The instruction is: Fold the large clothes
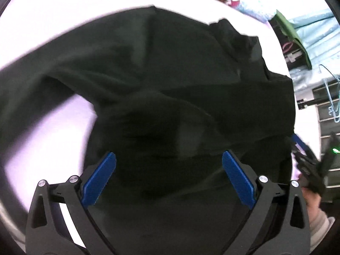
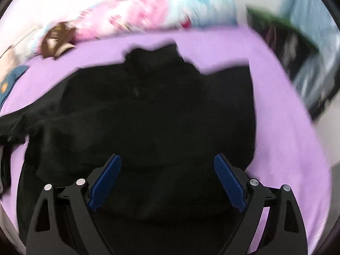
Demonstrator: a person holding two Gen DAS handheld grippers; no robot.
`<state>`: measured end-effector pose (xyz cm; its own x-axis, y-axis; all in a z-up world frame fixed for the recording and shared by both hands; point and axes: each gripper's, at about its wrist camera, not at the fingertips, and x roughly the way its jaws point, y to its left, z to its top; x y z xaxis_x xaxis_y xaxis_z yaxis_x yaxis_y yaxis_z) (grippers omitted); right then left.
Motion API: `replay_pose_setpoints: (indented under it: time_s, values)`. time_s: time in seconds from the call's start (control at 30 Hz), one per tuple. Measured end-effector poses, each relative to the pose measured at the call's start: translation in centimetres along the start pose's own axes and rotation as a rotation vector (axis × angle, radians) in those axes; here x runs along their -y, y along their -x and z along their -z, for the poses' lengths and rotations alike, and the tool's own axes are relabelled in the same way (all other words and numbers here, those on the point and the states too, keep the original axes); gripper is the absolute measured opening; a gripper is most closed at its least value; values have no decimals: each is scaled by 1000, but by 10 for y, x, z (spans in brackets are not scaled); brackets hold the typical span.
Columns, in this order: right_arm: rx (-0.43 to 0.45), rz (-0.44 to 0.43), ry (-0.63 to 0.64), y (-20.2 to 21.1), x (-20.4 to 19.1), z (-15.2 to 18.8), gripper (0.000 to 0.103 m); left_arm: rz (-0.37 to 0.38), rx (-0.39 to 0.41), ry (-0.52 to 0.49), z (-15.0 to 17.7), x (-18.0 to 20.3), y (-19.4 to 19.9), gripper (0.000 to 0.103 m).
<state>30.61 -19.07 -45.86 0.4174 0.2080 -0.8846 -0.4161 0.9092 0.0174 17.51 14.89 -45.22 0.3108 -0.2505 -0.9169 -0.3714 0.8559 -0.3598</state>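
A large black garment (image 1: 170, 80) lies spread on a lilac sheet (image 1: 63, 21), its collar at the far end and a sleeve running off to the left. It also fills the right wrist view (image 2: 159, 106), on the same lilac sheet (image 2: 286, 127). My left gripper (image 1: 169, 159) hovers over the garment's near part, jaws wide open and empty. My right gripper (image 2: 167, 161) hovers over the near hem, also open and empty. The right gripper shows at the right edge of the left wrist view (image 1: 310, 165), held in a hand.
A pink and pale-blue patterned bundle (image 2: 159, 14) lies along the far edge of the bed. A brown object (image 2: 55, 40) sits at the far left. A dark box with a green lid (image 1: 295, 42) and a shelf with hangers (image 1: 331, 97) stand at the right.
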Motion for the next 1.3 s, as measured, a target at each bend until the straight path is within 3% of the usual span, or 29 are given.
replay_pose_setpoints:
  time_s: [0.1,0.17,0.23,0.3,0.57,0.7,0.9,1.0,1.13,1.2,1.3]
  values:
    - [-55,49,29,-20,0,8,88,-92,-15,-65,2,17,-16,97]
    - [-70,69,45,-26,-4,12,89,-111,-36,-34,4,7,-28,97]
    - [-91,111,92,-29,-15,14,90,-73,-36,23,10,-9,-26,97]
    - [-77,100,101,-20,-25,10,90,-40,-21,51,13,-24,-11,97]
    - [20,-3,158,22,-105,-4,91,59,79,231,42,-112,93,97]
    - [22,-61,151,21,-142,-5,92,47,108,320,59,-159,148,97]
    - [20,-131,178,21,-196,4,92,138,203,529,90,-229,220,97]
    - [10,-143,187,17,-212,8,92,156,273,626,110,-263,252,97]
    - [-3,-153,162,14,-224,9,92,103,331,709,131,-306,280,97]
    - [-7,-151,152,13,-227,10,92,114,363,779,140,-331,288,97]
    - [17,-97,177,17,-234,10,92,141,423,807,138,-353,298,97]
